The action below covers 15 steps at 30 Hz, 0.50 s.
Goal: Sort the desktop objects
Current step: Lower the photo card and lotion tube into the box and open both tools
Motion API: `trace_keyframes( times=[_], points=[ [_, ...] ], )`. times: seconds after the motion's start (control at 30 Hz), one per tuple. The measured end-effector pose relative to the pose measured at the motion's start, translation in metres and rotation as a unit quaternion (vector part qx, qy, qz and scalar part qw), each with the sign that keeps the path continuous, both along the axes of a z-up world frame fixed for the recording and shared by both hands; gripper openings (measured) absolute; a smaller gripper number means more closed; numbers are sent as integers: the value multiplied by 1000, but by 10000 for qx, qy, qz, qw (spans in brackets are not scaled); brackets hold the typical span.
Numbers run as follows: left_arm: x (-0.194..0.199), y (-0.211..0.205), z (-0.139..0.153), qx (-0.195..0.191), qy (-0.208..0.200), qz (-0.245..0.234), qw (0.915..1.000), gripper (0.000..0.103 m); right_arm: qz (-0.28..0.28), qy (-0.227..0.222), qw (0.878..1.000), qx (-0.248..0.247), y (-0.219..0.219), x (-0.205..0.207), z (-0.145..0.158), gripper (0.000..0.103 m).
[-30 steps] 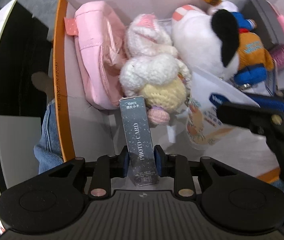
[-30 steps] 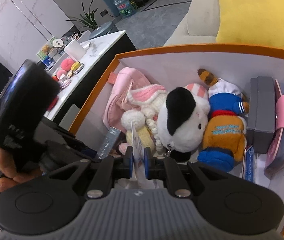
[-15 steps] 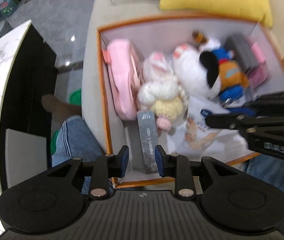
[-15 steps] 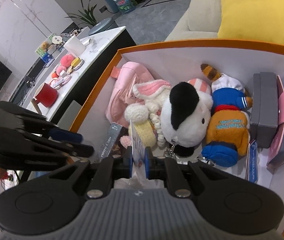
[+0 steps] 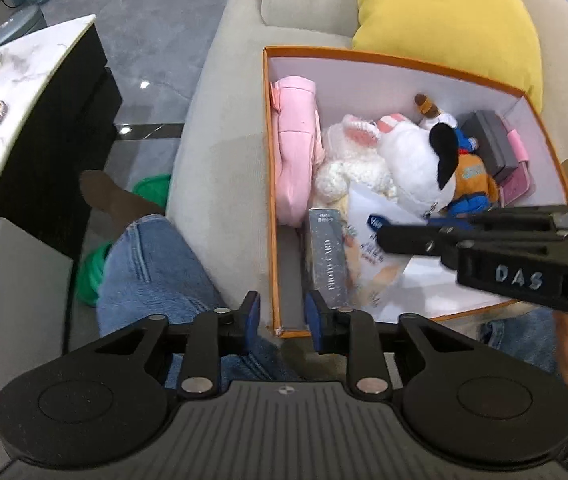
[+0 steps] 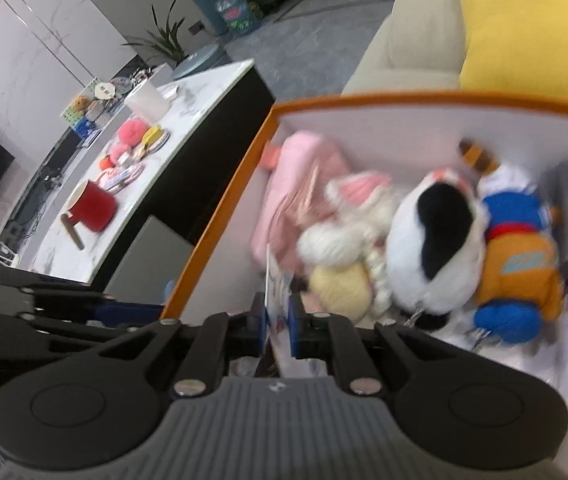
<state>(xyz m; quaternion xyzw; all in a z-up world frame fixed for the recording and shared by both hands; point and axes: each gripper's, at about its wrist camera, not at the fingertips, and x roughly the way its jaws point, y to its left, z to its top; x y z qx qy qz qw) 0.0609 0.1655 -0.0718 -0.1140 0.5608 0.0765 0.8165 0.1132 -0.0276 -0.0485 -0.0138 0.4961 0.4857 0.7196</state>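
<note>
Sofa (image 5: pixel 220 128) cushions in beige carry one orange box (image 5: pixel 268 184) with white inner walls; a yellow pillow (image 5: pixel 443 16) sits behind it, grey floor tiles spread beyond, and a marble-topped table (image 6: pixel 156 176) stands off to the side with a red mug (image 6: pixel 94 206) and small pink and yellow items on it.

Inside the box, going down in size: one pink bag (image 5: pixel 295 148) against the near wall, one white plush with a black ear (image 5: pixel 419 160), one white-and-pink knitted bunny (image 5: pixel 353 160), one orange-and-blue plush (image 5: pixel 473 184), one grey case (image 5: pixel 487 140) at the far end, one white printed packet (image 5: pixel 375 240), and one dark "PHOTO CARD" box (image 5: pixel 325 256) lying flat on the floor of the box beside the bag.

The left gripper (image 5: pixel 282 316) hangs above the box's near corner with its jaws released — the card box lies just beyond them, apart from both pads. The right gripper (image 6: pixel 275 330) has its jaws clenched on the edge of the white packet, which stands upright between the blue pads — the right wrist view is blurred.
</note>
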Motion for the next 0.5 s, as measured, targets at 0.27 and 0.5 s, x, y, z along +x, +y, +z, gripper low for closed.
trace_keyframes(
  times=[0.27,0.5],
  points=[
    [-10,8,-3,-298,-324,48,9990,21,92,538,9983,-206,0,-8,-7,21],
    [-15,14,-4,-508,-447,97,9977,20,-109,872,9960,-156,3,-16,-13,23]
  ],
)
